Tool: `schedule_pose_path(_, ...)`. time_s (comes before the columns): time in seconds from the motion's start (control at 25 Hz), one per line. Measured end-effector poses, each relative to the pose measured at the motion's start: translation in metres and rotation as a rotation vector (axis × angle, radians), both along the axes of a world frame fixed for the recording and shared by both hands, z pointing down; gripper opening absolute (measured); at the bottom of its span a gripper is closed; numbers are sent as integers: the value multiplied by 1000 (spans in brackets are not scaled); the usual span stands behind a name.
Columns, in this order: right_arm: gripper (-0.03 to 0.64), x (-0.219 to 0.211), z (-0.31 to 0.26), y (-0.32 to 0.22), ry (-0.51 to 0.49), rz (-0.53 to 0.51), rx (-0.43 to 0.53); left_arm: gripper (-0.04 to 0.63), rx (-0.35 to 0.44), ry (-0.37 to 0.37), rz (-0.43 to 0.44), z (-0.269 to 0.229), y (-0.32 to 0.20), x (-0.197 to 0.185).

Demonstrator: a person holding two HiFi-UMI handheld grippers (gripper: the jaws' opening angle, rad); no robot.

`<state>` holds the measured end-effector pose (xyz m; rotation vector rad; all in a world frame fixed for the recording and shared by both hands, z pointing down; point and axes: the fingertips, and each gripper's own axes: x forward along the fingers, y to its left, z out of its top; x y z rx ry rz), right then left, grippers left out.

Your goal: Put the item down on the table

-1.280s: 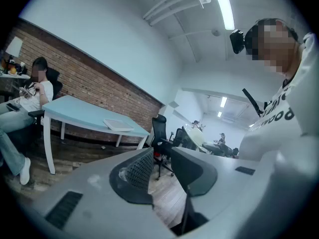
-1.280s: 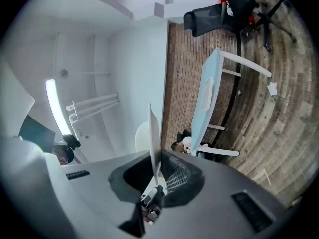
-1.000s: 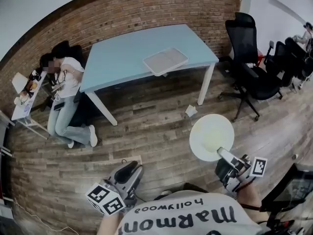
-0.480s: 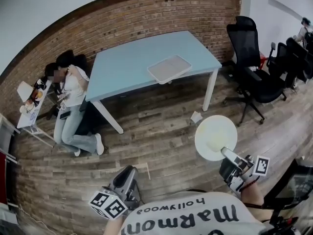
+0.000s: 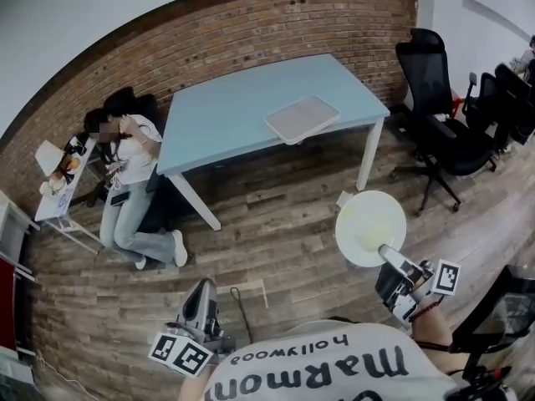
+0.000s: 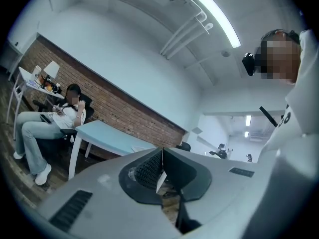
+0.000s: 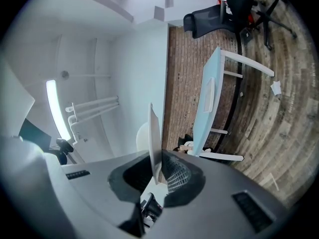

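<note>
A round white plate (image 5: 370,228) hangs over the wooden floor in the head view, and my right gripper (image 5: 389,256) is shut on its near rim. In the right gripper view the plate (image 7: 154,133) stands edge-on between the jaws of the right gripper (image 7: 158,171). My left gripper (image 5: 201,295) is low at the left, pointing forward; in its own view the left gripper (image 6: 162,171) has its jaws together with nothing in them. The light blue table (image 5: 226,115) stands ahead by the brick wall, well beyond both grippers.
A white tray (image 5: 301,118) lies on the table's right part. A person (image 5: 129,174) sits at the table's left end beside a small side table (image 5: 58,182). Black office chairs (image 5: 439,115) stand at the right. A paper scrap (image 5: 343,197) lies on the floor.
The left gripper has swung from pointing right to pointing straight ahead and sunk lower. The plate stays in the right gripper; the table has shifted slightly right in view.
</note>
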<state>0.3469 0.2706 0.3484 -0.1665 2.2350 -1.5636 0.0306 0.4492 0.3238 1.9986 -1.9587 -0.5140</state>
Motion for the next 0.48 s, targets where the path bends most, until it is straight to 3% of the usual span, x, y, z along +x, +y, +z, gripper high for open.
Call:
schedule_pose_path(0.2, 35, -24, 11, 9, 11, -9, -4, 6, -43, -115, -31, 17, 16, -20)
schedule_pose_path(0.36, 35, -34, 19, 8, 43, -15, -9, 6, -90, -82, -48, 39, 22, -30)
schedule_pose_path(0.48, 35, -42, 20, -2, 55, -7, -9, 6, -110, -125, -95, 45, 27, -43)
